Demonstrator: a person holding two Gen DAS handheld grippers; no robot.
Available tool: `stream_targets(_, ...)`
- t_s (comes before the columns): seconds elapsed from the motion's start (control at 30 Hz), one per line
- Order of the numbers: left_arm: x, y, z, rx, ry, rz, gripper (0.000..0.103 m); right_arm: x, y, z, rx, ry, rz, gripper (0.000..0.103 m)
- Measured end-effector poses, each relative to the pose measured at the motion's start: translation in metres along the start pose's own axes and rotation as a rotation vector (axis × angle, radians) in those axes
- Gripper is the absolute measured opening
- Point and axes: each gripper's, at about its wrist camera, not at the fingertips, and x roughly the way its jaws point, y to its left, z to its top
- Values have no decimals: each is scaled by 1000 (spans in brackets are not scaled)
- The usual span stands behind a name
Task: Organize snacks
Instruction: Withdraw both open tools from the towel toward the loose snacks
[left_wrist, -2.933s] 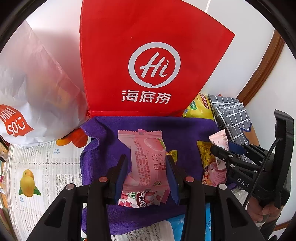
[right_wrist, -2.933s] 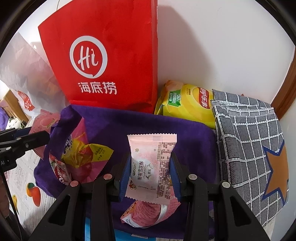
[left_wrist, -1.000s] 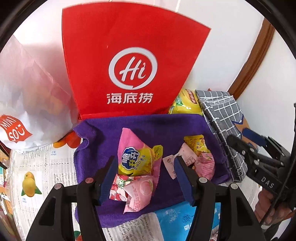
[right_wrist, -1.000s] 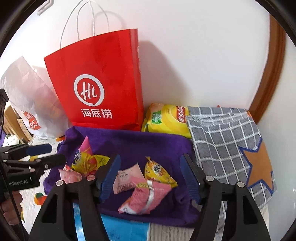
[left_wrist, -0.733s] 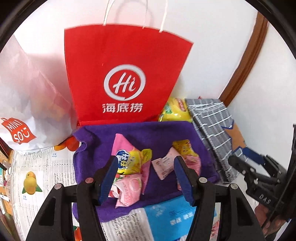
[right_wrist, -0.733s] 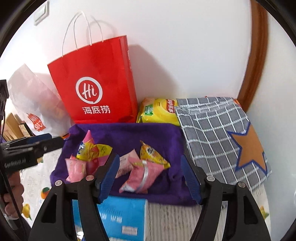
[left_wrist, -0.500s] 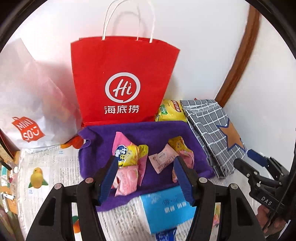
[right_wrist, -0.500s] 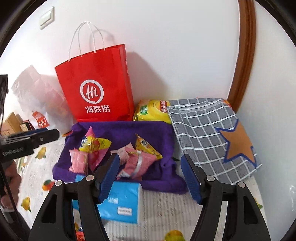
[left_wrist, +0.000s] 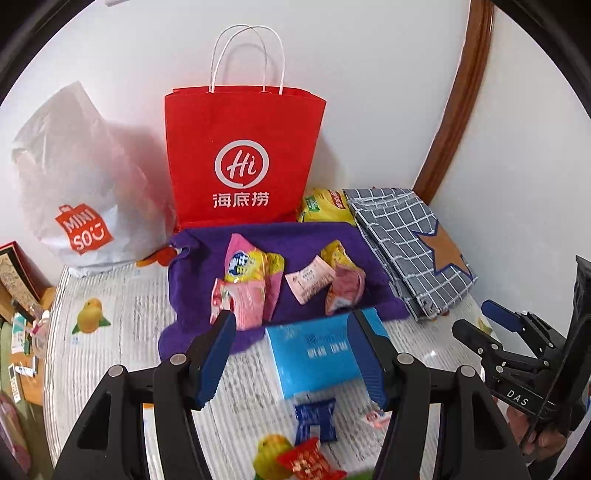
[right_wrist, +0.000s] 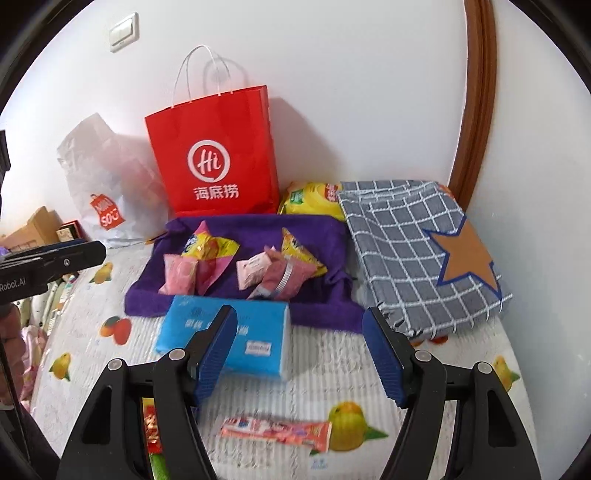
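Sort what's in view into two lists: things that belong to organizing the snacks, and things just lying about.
Part of the job:
purple towel
snack packets on the towel
long pink packet
dark blue packet
red packet

Probably just lying about:
red paper bag
white plastic bag
checked cloth
blue tissue pack
yellow chip bag, possibly a snack

The red paper bag (left_wrist: 243, 162), standing upper centre of the frame, is showing a white "Hi" in a ring above "海底捞". The white plastic bag (left_wrist: 77, 177) at left is carrying an orange "MINISO" tag. The right tool (left_wrist: 517, 347), lower right, is reading "DAS"; the left tool (right_wrist: 55, 262), at left edge, is reading "Robot.AI".
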Motion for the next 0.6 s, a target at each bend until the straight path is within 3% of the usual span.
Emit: stream_targets(0.6,-30,-3,-44,-7,9,42,60,-23,9,-42,-26,14,-4,72)
